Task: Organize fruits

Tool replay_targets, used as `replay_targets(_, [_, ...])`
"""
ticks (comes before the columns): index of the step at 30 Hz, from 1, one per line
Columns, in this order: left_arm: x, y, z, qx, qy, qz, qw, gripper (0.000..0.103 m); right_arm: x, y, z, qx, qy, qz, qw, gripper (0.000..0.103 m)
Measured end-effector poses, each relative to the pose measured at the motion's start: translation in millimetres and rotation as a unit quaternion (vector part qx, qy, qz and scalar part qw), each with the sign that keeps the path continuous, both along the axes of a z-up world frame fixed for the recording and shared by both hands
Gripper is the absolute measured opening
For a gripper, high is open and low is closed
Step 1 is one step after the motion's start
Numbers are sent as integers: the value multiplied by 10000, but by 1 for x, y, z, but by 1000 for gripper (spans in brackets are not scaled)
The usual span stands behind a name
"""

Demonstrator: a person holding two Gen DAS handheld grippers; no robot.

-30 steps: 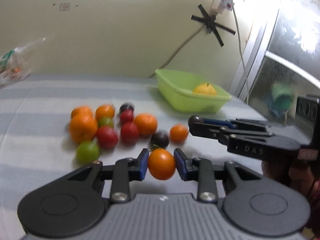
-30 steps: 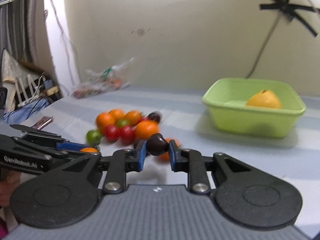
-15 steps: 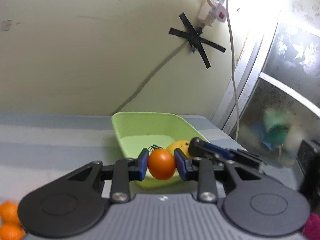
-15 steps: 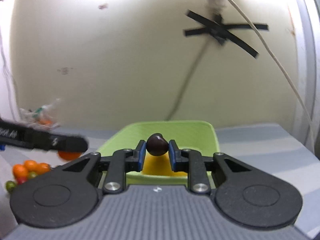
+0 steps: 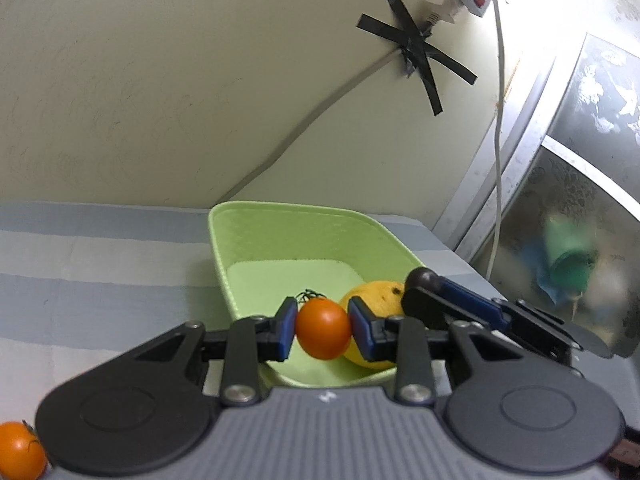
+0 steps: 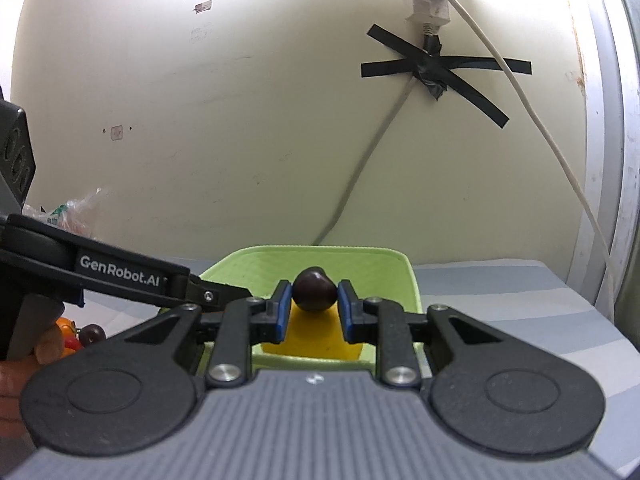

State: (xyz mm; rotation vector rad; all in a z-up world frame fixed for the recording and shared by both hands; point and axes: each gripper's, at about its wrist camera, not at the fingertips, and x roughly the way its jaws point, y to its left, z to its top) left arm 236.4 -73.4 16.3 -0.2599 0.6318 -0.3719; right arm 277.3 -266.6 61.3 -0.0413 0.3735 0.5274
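Note:
My left gripper [image 5: 323, 330] is shut on a small orange tomato [image 5: 320, 320] and holds it over the near end of the light green tub [image 5: 280, 210]. A yellow citrus fruit [image 5: 380, 294] lies inside the tub. My right gripper [image 6: 314, 294] is shut on a dark, plum-coloured fruit [image 6: 314, 286] above the same tub [image 6: 360, 251], with the yellow fruit [image 6: 316, 334] just below it. In the left wrist view the right gripper comes in from the right with its dark fruit [image 5: 422, 279]. Both grippers hang side by side.
Loose fruits [image 6: 82, 336] lie on the striped cloth at the left, and one orange tomato [image 5: 18, 450] sits by my left gripper's body. A plastic bag [image 6: 76, 212] rests near the wall. A taped cable [image 5: 416, 54] runs behind the tub; a window frame [image 5: 520, 184] borders the right.
Both grippers swung away from the fruit pile to the green tub and now hang over its near end. Each still holds its fruit. The pile has slid out to the left.

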Motion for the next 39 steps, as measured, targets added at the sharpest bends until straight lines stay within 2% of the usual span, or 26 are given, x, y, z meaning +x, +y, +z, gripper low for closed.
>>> replay_targets(3, [3, 3, 0, -74, 70, 24, 9999, 29, -3, 3, 0, -66, -57, 28, 10000, 29])
replay_targets(5, [2, 1, 1, -28, 59, 49, 10000, 30, -4, 3, 0, -72, -82, 12, 9999, 34])
replay_targets(7, [0, -2, 2, 31, 21, 46, 10000, 37, -5, 2, 0, -32, -116, -4, 9999, 52])
replay_targets(8, [0, -4, 3, 51, -5, 52, 10000, 40, -6, 2, 1, -24, -145, -25, 9999, 55])
replay_targets(9, [-2, -5, 5, 83, -41, 80, 9999, 44, -8, 1, 1, -13, -173, -20, 9998, 55])
replay_targets(14, [-20, -6, 23, 142, -387, 59, 9991, 47, -14, -3, 3, 94, -376, -127, 9992, 55])
replay_targets(18, [-55, 8, 39, 79, -760, 92, 9970, 51, -16, -13, 5, 335, -541, -462, 9969, 66])
replay_targets(20, [-75, 15, 41, 137, -891, 72, 9959, 53, -15, -16, 5, 390, -588, -639, 9955, 66])
replay_targets(25, [-141, 41, 35, 559, -1104, 44, 9923, 53, -10, -20, 3, 418, -540, -979, 9928, 66])
replay_targets(30, [-202, 69, 14, 944, -1036, 200, 9899, 54, -8, -23, 1, 474, -476, -1185, 9907, 66])
replay_targets(33, [-224, 84, 0, 845, -897, 292, 9920, 54, -8, -22, 0, 431, -480, -1331, 9890, 66])
replay_targets(37, [-236, 96, -13, 920, -821, 516, 9910, 54, -12, -17, -1, 208, -496, -1540, 9866, 66])
replay_targets(39, [-235, 102, -12, 757, -847, 552, 9920, 54, -21, -20, 2, 327, -352, -1528, 9871, 65])
